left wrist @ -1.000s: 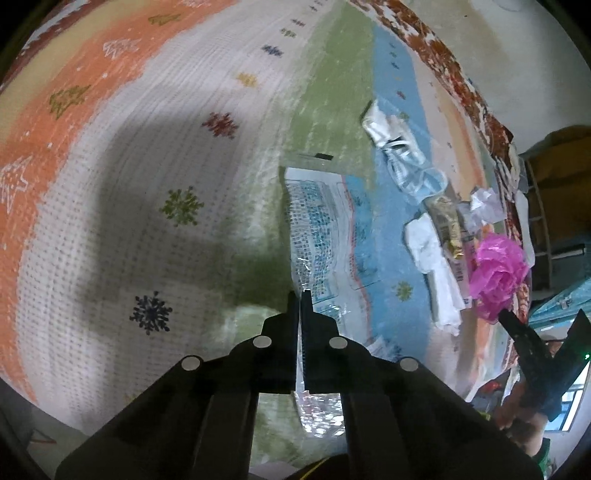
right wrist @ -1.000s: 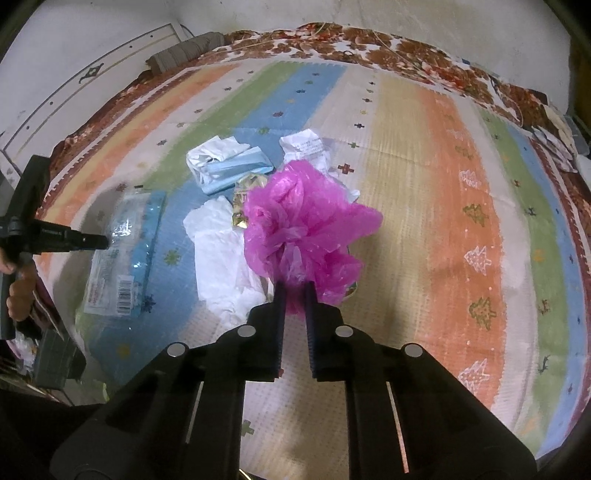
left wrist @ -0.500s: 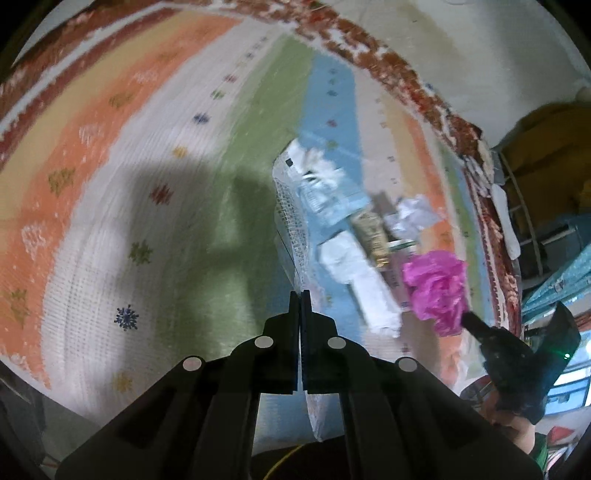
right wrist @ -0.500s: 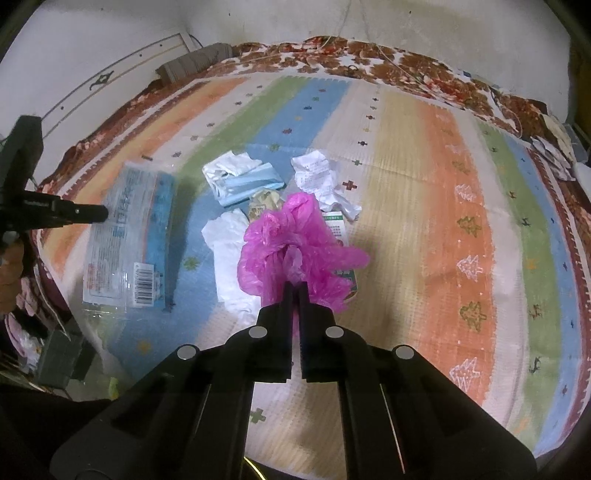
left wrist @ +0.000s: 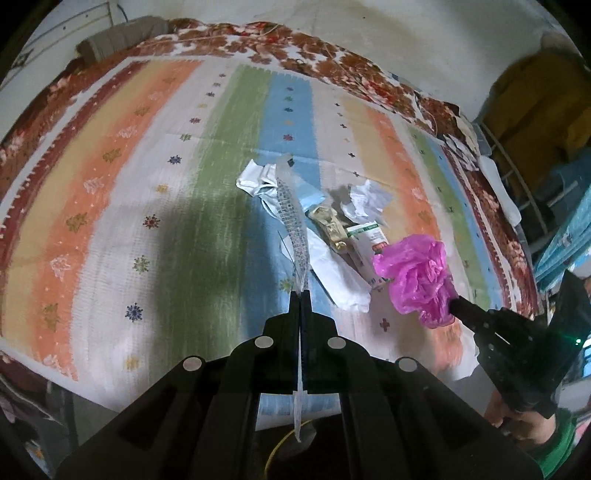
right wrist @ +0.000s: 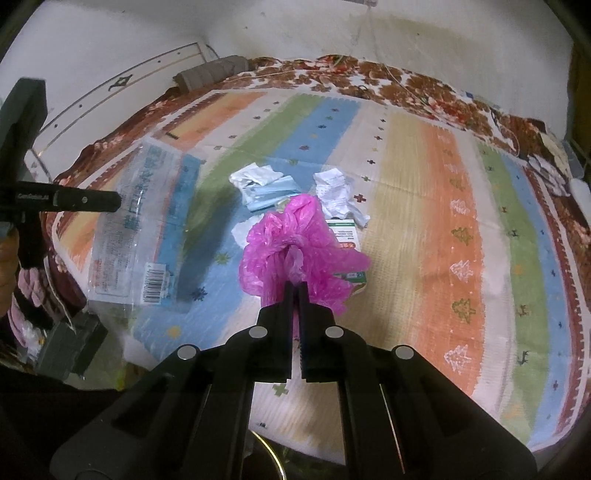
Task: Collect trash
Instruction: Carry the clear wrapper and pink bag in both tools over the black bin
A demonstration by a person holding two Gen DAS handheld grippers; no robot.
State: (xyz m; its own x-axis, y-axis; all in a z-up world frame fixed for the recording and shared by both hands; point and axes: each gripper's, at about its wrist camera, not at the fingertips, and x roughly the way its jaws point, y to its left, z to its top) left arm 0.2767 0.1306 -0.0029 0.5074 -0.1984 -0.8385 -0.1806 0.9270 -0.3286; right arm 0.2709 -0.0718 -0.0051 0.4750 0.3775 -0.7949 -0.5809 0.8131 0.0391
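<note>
Up close, left gripper [left wrist: 300, 293] clamped tight on a clear plastic wrapper [right wrist: 142, 229], lifted off the bed and seen edge-on in the left wrist view, flat and wide with blue print and a barcode in the right wrist view. Beside it, right gripper [right wrist: 294, 285] pinched on a crumpled pink plastic bag [right wrist: 295, 247], held up above the bed.

Under both, a striped blanket [left wrist: 122, 206] in orange, white, green, blue and pale yellow, dotted with little trees and snowflakes. A big dark shadow [left wrist: 207, 251] across the green and white stripes.

A bit farther, in the middle of the blanket, a small heap of trash lying close together: a white tissue [left wrist: 340, 280] nearest, a green and white box [left wrist: 365, 236] just beside it and partly hidden by the pink bag, a shiny gold wrapper [left wrist: 330, 227] touching the box. Behind those, a light blue face mask [right wrist: 271, 194] with crumpled white wrapping [right wrist: 253, 176], and a crumpled paper receipt [right wrist: 336, 194] to the right of it.

Past the heap, more bare stripes, then a red and white flower border [right wrist: 369, 75] around the edge. At the far corner, a grey rolled bundle [right wrist: 212, 72] against a white wall [right wrist: 295, 29]. On the far left, a white panel with thin gold lines [right wrist: 122, 83]. Off to the right in the left wrist view, a yellow-brown cloth [left wrist: 535, 96] hanging and some blue things stacked below, too blurry to name.
</note>
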